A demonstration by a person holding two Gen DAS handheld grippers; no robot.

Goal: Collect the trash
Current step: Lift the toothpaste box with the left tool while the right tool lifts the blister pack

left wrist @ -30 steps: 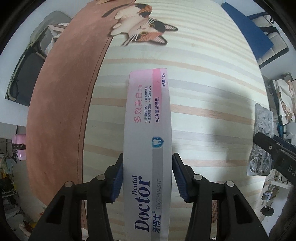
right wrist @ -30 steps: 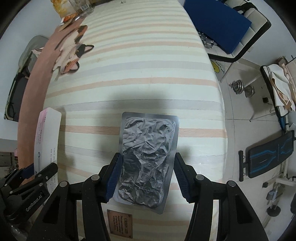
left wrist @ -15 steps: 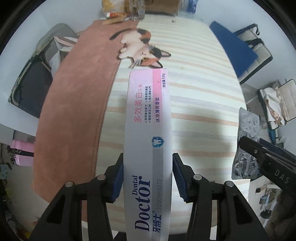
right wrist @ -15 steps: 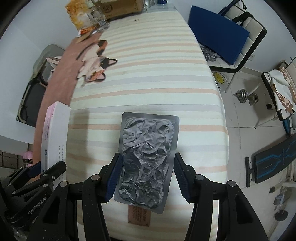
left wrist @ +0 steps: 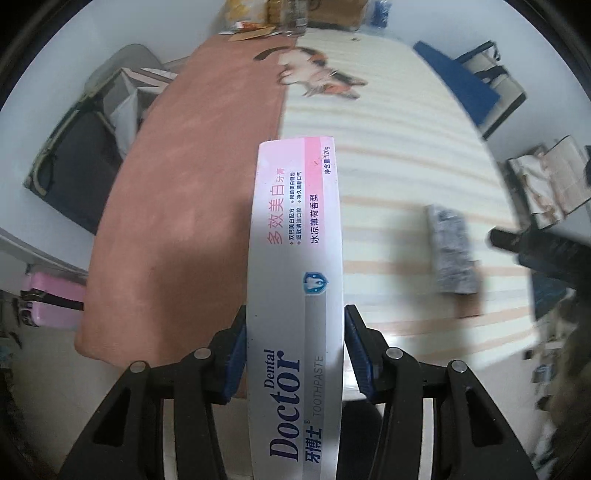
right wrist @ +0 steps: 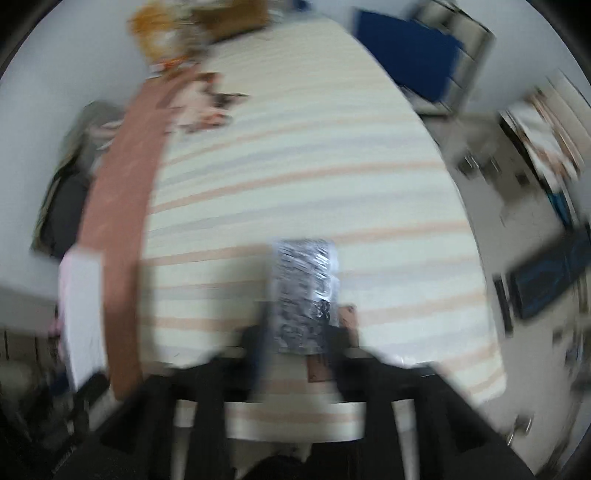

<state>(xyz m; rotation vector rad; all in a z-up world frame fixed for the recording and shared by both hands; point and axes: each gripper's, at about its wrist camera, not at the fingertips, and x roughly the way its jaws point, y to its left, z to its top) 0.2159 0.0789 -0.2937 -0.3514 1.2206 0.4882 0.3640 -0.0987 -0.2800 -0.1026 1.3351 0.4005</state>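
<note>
The left gripper (left wrist: 295,350) has its jaws pressed against the two long sides of the toothpaste box (left wrist: 295,266). The box lies lengthwise between the jaws, its printed face up, and projects well ahead of them. Gripping across the narrow width near the closer end keeps the light carton from twisting. This is judged a carry grip, since the box appears clear of the surface below.

The right gripper (right wrist: 299,332) is heavily blurred in its own view. Its jaws appear to pinch the foil blister pack (right wrist: 304,291) by the long edges, with the pack projecting ahead of them. The left wrist view shows the same pack (left wrist: 452,251) to the right of the left jaws, in front of the dark right gripper body. An edge grip suits a thin, stiff sheet that offers no thickness to clamp flat.

Both grippers point forward and downward over the near end of the worktop (left wrist: 388,177). They sit side by side and well apart. Each trash item is therefore in a gripper and off the worktop.

Ahead of the jaws lies the striped cloth (right wrist: 295,166), with a brown runner (left wrist: 192,192) to the left of the left jaws. Further ahead is a cat-shaped mat (left wrist: 317,77). Beyond it, at the far end, stand blurred boxes and packets (left wrist: 295,14). No bin is visible in either view, so the drop location cannot be stated.
</note>
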